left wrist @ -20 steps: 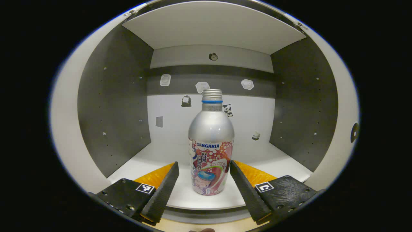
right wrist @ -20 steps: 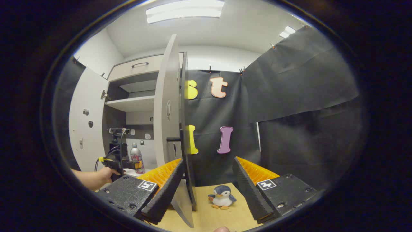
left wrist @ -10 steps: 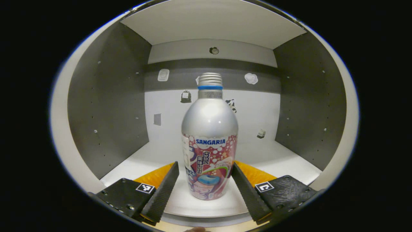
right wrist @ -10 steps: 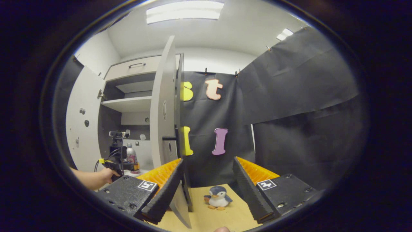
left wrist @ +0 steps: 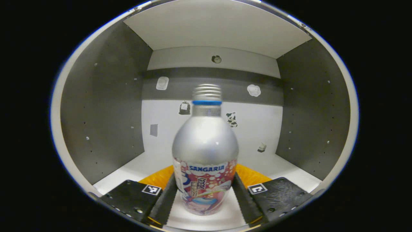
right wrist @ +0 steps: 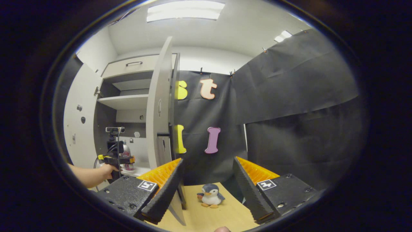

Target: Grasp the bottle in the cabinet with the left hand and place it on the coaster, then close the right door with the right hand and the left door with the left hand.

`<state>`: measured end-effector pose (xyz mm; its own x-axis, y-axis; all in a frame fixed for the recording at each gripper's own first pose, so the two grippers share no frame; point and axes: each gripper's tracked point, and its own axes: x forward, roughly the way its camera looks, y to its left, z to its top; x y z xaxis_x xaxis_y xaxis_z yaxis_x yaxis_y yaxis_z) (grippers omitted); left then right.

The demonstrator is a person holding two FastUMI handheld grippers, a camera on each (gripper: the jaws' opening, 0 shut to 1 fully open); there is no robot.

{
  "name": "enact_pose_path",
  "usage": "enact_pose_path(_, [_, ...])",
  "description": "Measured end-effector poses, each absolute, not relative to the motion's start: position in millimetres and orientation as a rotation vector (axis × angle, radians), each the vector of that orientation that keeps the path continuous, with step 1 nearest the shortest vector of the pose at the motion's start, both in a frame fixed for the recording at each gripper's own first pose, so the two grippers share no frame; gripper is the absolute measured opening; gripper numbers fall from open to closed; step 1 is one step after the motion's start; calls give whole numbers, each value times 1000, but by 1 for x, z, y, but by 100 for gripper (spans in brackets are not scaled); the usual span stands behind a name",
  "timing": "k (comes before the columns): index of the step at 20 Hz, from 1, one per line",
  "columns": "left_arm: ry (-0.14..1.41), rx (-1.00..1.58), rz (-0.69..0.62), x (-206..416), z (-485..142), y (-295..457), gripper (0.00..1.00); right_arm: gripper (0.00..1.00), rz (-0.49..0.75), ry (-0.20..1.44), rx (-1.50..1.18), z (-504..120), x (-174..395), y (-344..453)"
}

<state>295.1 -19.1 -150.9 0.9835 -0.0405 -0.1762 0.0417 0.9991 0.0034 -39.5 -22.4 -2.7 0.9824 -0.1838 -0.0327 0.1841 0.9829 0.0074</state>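
The booth had black cloth walls (right wrist: 289, 96) and a white ceiling with a lit panel (right wrist: 185, 6). A tall cabinet (right wrist: 128, 67) stood at the left of the right gripper view, its right door (right wrist: 157, 109) swung out edge-on and its left door (right wrist: 75, 129) open against the wall. Below lay a wooden tabletop (right wrist: 212, 216) carrying a toy penguin (right wrist: 210, 195).

The left gripper view looked into the cabinet: grey side walls, a white shelf (left wrist: 283, 167) and small stickers on the back wall. The bottle (left wrist: 205, 151) stood upright on that shelf, between the fingers of the left hand-held gripper (left wrist: 204, 201), which sat close against both its sides; whether they pressed it I could not tell.

The right hand-held gripper (right wrist: 207, 190) was spread over the tabletop, holding nothing. Its view also caught a hand (right wrist: 106, 170) holding the left hand-held gripper at the cabinet.
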Motion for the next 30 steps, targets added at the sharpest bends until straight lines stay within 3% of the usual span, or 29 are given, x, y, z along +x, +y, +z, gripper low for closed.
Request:
enact_pose_path(1, [176, 1, -45, 296, -150, -20, 81, 98, -183, 33, 10, -3, -40, -21])
enact_pose_path(5, [138, -2, -54, 276, -132, -20, 74, 98, -154, 29, 13, -3, -41, -13])
enact_pose_path(7, [127, 4, -62, 259, -126, -22, 82, 98, -134, 33, 18, -5, -40, -9])
enact_pose_path(10, [114, 18, -67, 224, -121, -20, 78, 98, -100, 36, 25, -8, -39, -5])
enact_pose_path(11, [107, 24, -62, 213, -119, -17, 82, 98, -90, 42, 27, -11, -40, -5])
enact_pose_path(12, [105, 32, -57, 201, -119, -14, 78, 98, -81, 48, 31, -12, -40, -6])
enact_pose_path(16, [116, 35, -41, 156, -128, -5, 78, 98, -58, 62, 41, -18, -42, -8])
enact_pose_path(17, [114, 40, -37, 145, -131, -3, 82, 98, -55, 66, 44, -21, -42, -9])
enact_pose_path(18, [115, 49, -35, 135, -135, -1, 78, 97, -53, 72, 50, -23, -43, -9])
enact_pose_path(19, [117, 58, -30, 123, -141, 1, 82, 98, -50, 77, 57, -26, -45, -9])
enact_pose_path(30, [170, 81, -68, 33, -218, -5, 78, 96, -110, 113, 100, -41, -46, -20])
